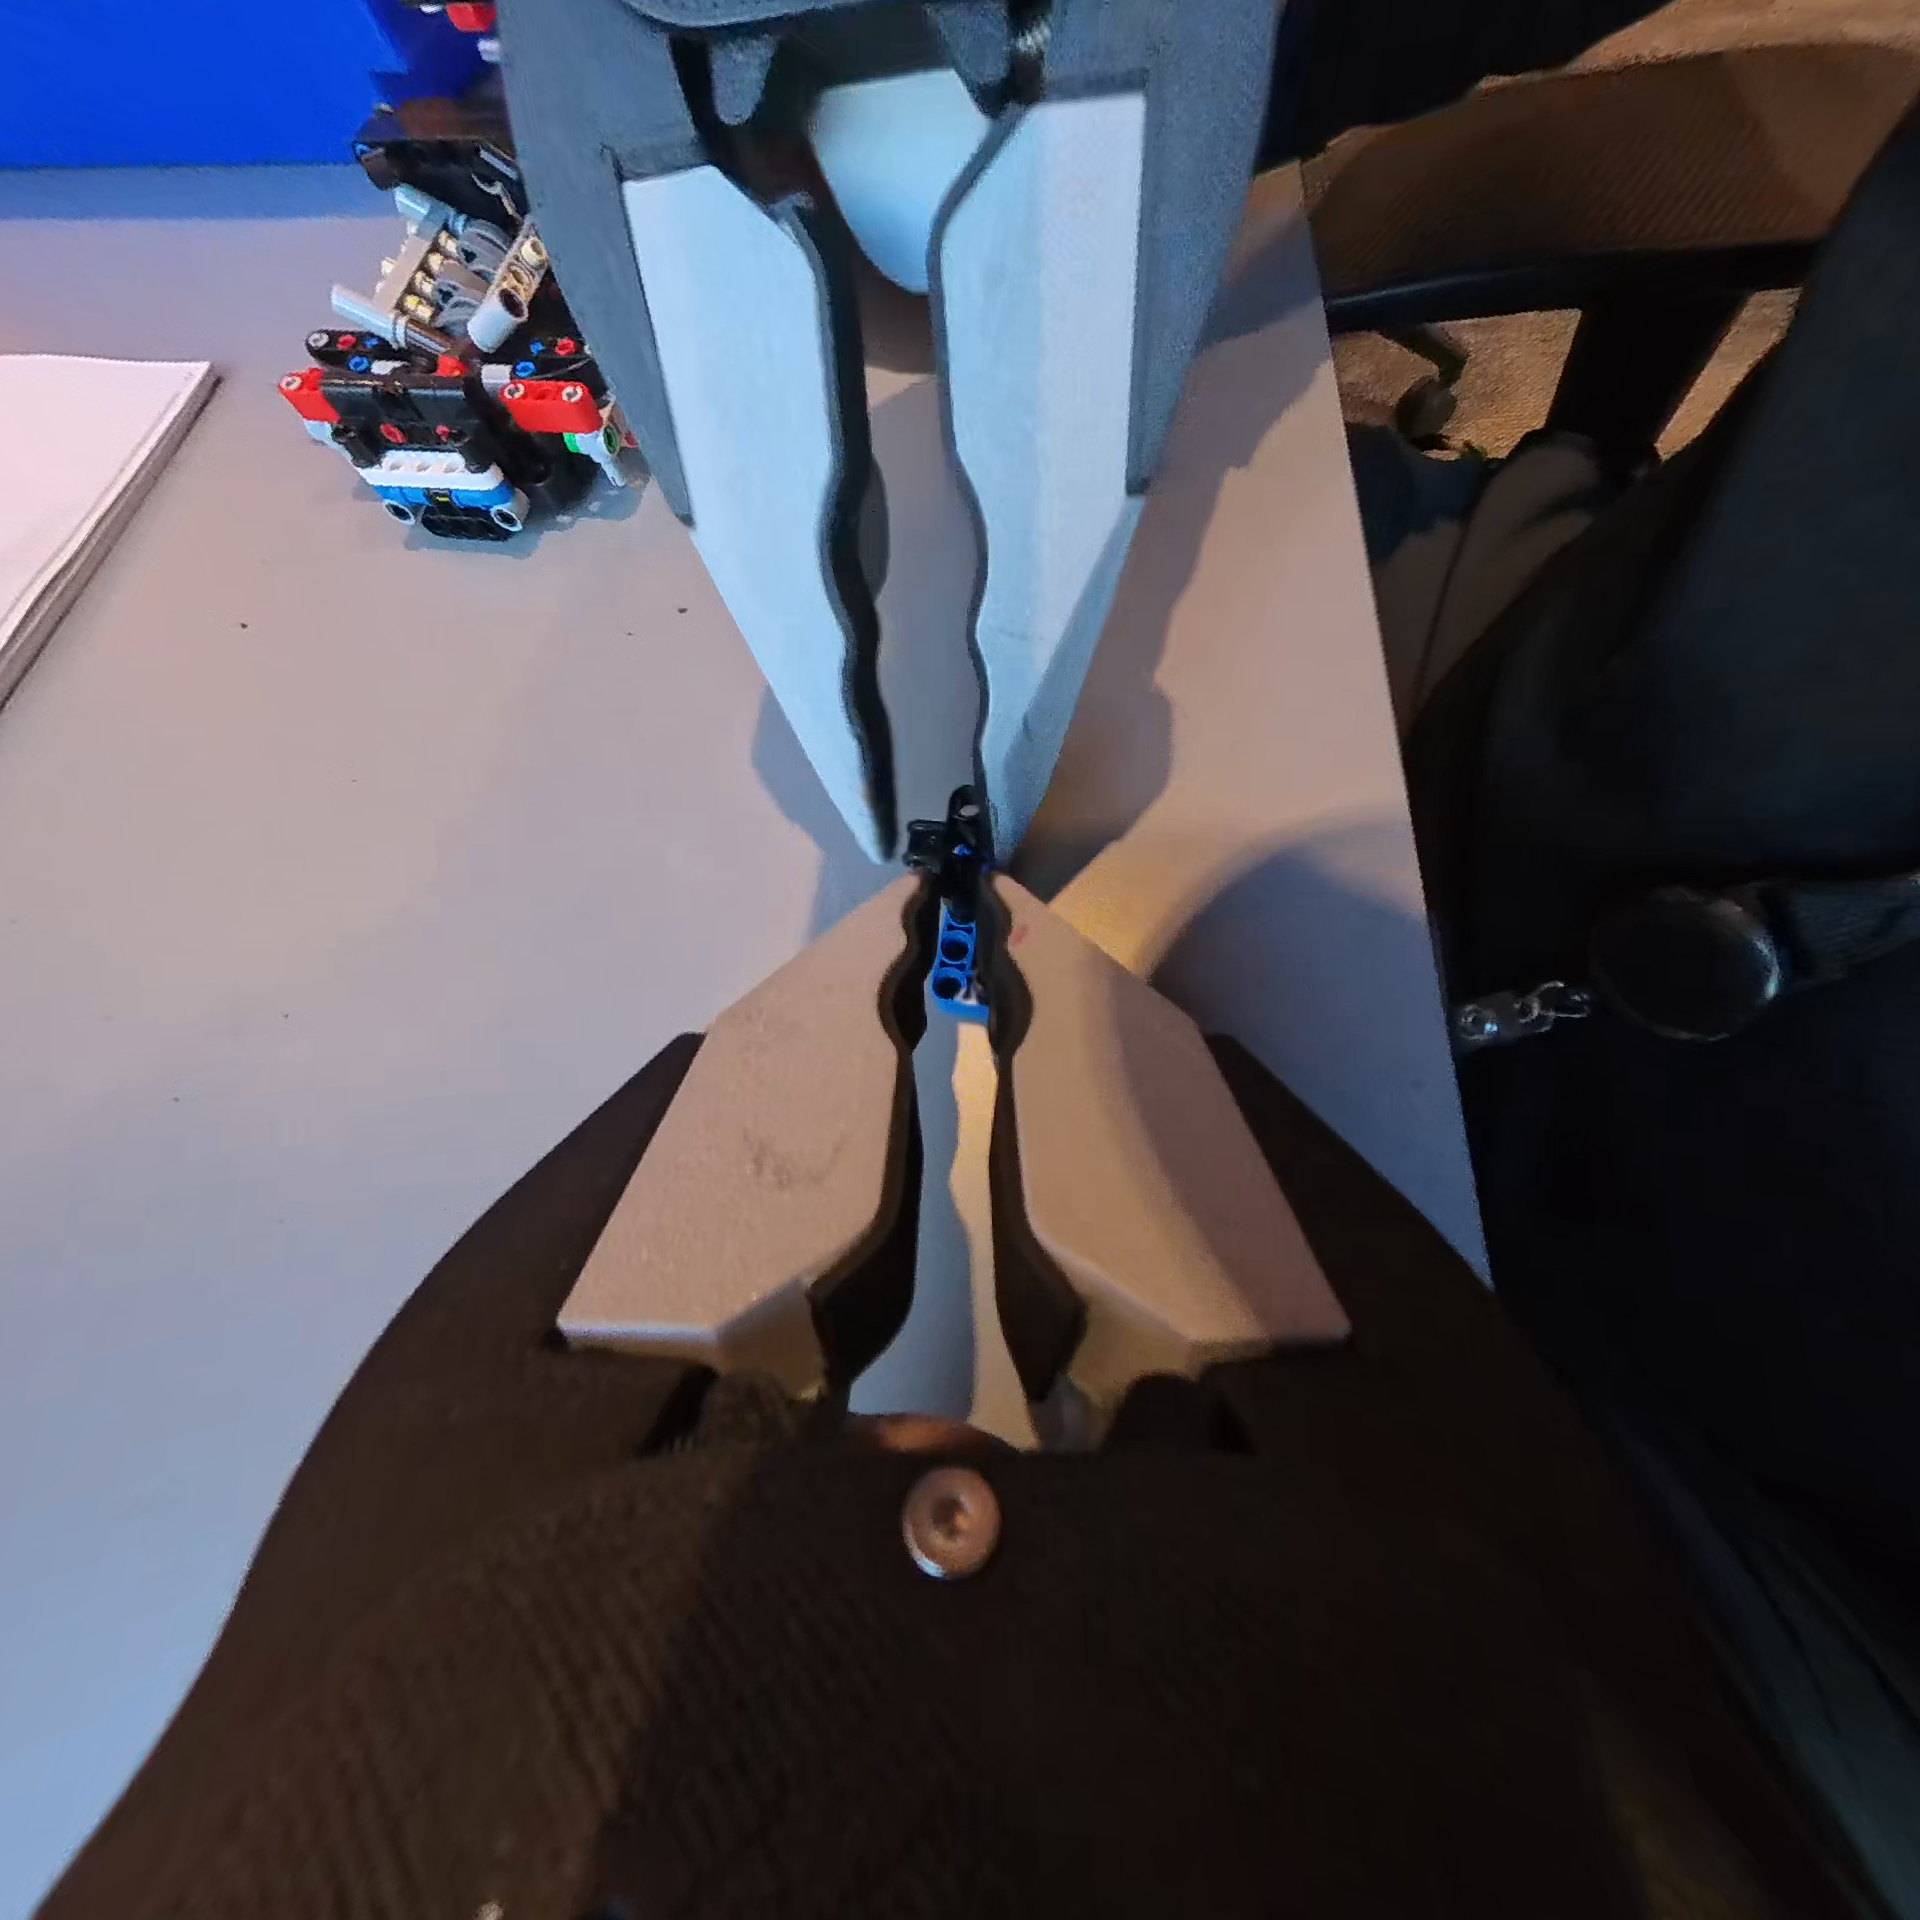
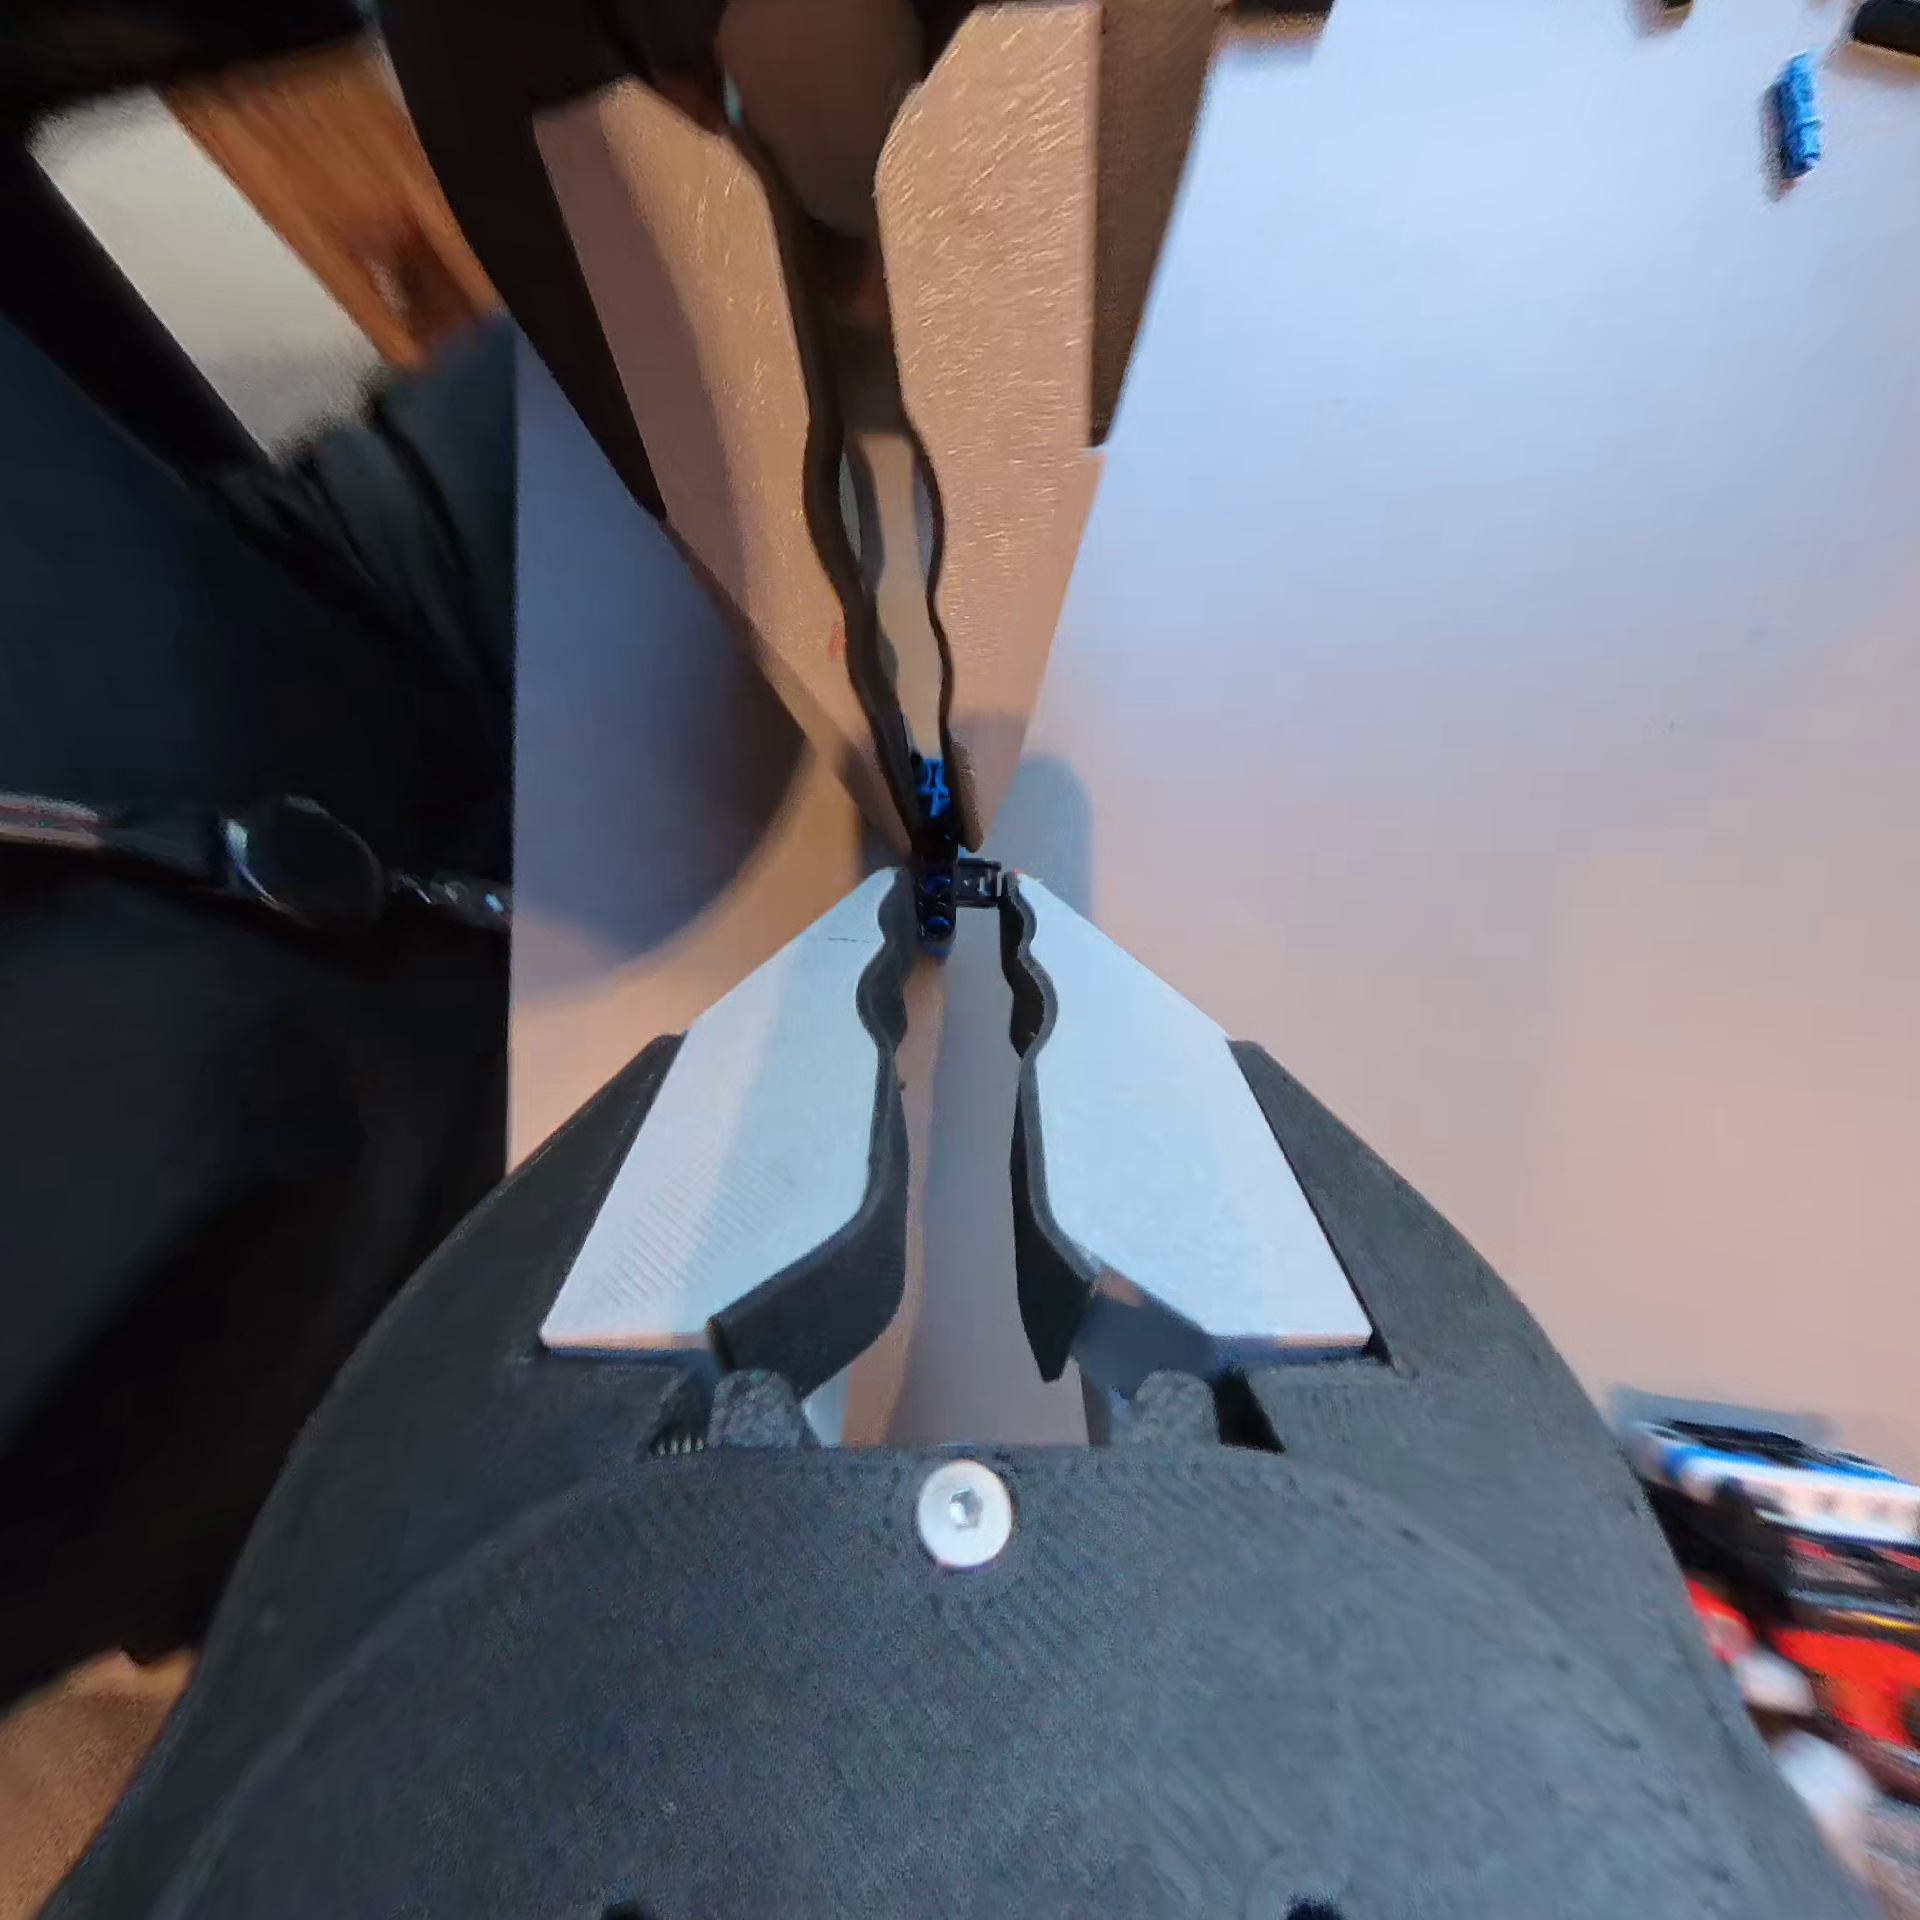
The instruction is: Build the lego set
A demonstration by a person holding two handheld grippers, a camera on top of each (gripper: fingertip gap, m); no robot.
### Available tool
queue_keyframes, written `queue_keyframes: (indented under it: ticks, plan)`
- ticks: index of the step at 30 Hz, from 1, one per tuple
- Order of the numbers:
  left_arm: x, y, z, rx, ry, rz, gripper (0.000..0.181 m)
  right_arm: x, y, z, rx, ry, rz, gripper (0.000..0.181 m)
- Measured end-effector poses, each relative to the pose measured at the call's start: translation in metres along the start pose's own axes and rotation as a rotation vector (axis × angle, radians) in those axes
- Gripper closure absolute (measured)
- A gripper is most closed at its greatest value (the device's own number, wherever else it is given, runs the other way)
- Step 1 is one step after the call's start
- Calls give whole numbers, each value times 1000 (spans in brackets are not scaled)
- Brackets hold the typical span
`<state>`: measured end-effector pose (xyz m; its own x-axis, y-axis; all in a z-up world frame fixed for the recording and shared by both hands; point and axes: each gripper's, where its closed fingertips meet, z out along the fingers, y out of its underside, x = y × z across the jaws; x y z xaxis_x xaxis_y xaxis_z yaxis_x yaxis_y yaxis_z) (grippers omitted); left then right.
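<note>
No readable text, labels, numbers or signs anywhere

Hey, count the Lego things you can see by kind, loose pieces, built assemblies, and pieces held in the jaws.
Pieces held between the grippers: 2, a blue beam and a black connector
Built assemblies on the table: 1, the multicoloured model
Loose pieces on the table: 1, a blue piece
Total: 4

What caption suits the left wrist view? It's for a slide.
Left gripper clamps a blue beam while the right gripper meets it with a black connector.
</note>
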<state>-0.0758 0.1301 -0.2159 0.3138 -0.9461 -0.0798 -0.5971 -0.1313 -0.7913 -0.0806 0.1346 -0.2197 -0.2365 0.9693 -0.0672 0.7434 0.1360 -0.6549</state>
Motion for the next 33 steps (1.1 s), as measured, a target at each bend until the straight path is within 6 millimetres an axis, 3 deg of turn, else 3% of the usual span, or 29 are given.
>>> queue_keyframes:
  ticks: [1,5,8,13,22,28,33]
  plan:
    - [0,1,0,-2,0,4,177,1,-3,-2,54,-7,29,165]
    - [0,2,0,-6,1,4,177,-2,-18,-16,261,-44,81,181]
    - [1,2,0,-7,7,0,177,-5,-10,-6,183,-48,74,181]
    - [0,1,1,-11,-8,4,177,-2,-9,-2,44,62,-84,181]
    - [0,2,3,-45,-5,-43,178,-1,-6,-2,-15,83,-122,181]
    - [0,0,6,-81,-34,-17,178,-1,-4,-5,143,23,21,181]
    - [1,-1,8,-102,-26,-16,178,-1,-3,-6,181,84,-20,181]
